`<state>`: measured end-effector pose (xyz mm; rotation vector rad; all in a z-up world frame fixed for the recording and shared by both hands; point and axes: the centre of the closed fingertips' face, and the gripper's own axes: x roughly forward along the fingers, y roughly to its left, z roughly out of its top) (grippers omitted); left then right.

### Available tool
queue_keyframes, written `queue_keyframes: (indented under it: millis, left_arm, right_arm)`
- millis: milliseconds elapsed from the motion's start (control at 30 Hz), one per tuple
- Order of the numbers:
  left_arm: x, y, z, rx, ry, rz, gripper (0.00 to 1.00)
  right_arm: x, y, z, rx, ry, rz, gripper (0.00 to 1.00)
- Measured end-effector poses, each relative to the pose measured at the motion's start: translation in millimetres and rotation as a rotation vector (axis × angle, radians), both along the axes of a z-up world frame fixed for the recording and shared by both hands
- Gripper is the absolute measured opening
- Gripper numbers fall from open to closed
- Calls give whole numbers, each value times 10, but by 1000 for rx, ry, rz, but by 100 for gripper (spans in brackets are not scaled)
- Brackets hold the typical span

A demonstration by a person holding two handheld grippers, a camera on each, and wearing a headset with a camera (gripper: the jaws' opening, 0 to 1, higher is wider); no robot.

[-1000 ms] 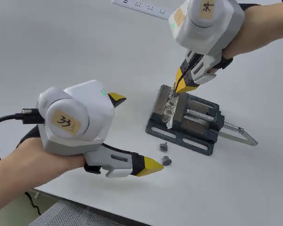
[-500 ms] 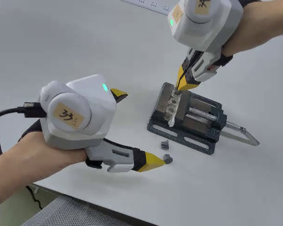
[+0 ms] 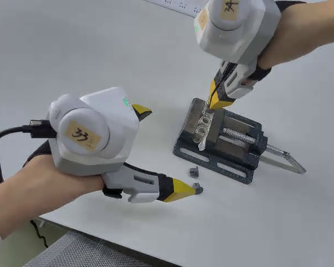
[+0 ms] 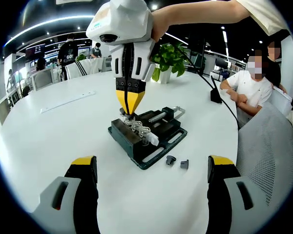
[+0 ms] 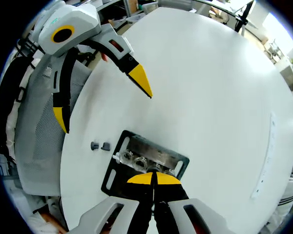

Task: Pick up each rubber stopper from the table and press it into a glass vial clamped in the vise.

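Nearest the person on the white table (image 3: 72,50), the left gripper (image 3: 170,151) is released, its jaws spread wide. Its lower yellow tip is right at a small dark-grey rubber stopper (image 3: 197,188). A second stopper (image 3: 193,172) of the same stubby, plug-like shape lies just beside it, and both sit loose in front of the black metal vise (image 3: 242,150). Clear glass vials (image 3: 202,129) stand upright in a short row between the vise's jaws. Over the farthest vial, the right gripper (image 3: 214,106) points down with its jaws clenched together; whether a stopper sits under the tips cannot be told. A second ago the left tip lay just short of that stopper; it has since edged up to it. The right gripper has stayed over the same vial.
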<state>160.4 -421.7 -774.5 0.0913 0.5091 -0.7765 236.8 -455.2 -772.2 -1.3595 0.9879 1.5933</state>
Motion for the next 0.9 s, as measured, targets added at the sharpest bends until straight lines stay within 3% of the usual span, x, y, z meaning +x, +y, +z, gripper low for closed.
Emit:
queue_keyframes:
  millis: [300,500,700,900]
  left_arm:
    - [15,-21,24,-2,-8,-1,93]
    - [7,-16,25,0,-6,3,93]
    - [17,-21,59,1,-9,4,93]
    - [46,-3,118,-1,-20,8,93]
  right_arm:
    - [9,-1,-9,-20,-41,15,0]
    - [24,9,-1,-30,-40,8,0]
    - [35,0,-5,-10,-25,-21,0]
    - [16,7,2,9,-21,-4,0]
